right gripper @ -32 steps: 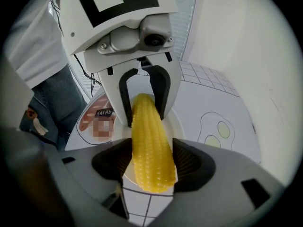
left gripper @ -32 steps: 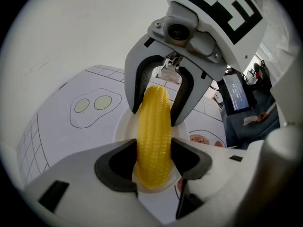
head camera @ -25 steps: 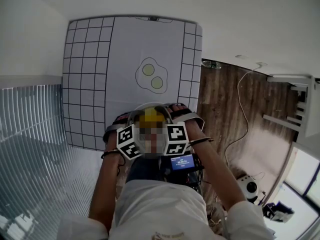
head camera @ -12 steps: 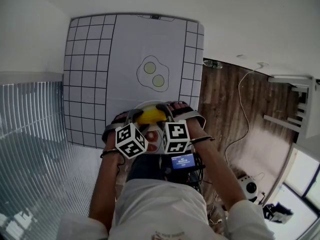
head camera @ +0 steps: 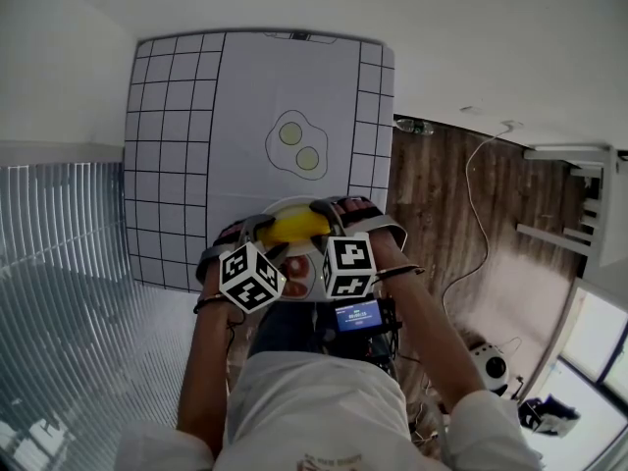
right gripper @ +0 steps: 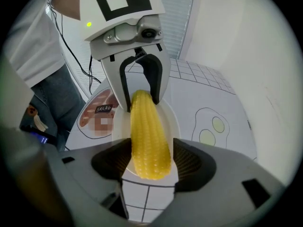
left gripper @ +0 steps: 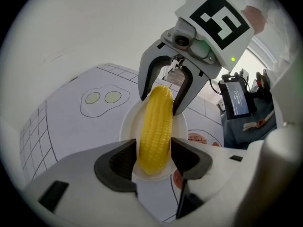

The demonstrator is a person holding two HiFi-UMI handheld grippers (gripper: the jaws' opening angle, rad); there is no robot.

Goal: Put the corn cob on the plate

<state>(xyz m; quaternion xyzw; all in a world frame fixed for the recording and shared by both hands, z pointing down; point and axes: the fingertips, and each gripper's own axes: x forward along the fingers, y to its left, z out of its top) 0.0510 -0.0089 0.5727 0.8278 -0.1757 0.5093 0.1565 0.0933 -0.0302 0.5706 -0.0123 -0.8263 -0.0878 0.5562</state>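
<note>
Low at the head view's centre, the left gripper (left gripper: 154, 156) and right gripper (right gripper: 150, 161) each pinch one end of the corn cob (head camera: 294, 226), apparently so it hangs level just over the white plate (left gripper: 126, 124).

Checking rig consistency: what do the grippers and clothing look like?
Left gripper and right gripper match: grey bodies, dark curved jaws, a white cube with black square markers, a green light. The person wears a white top and blue jeans.

"BREAD" — dark label on the bread drawing (right gripper: 92, 109) of the mat (right gripper: 194, 91)
</note>
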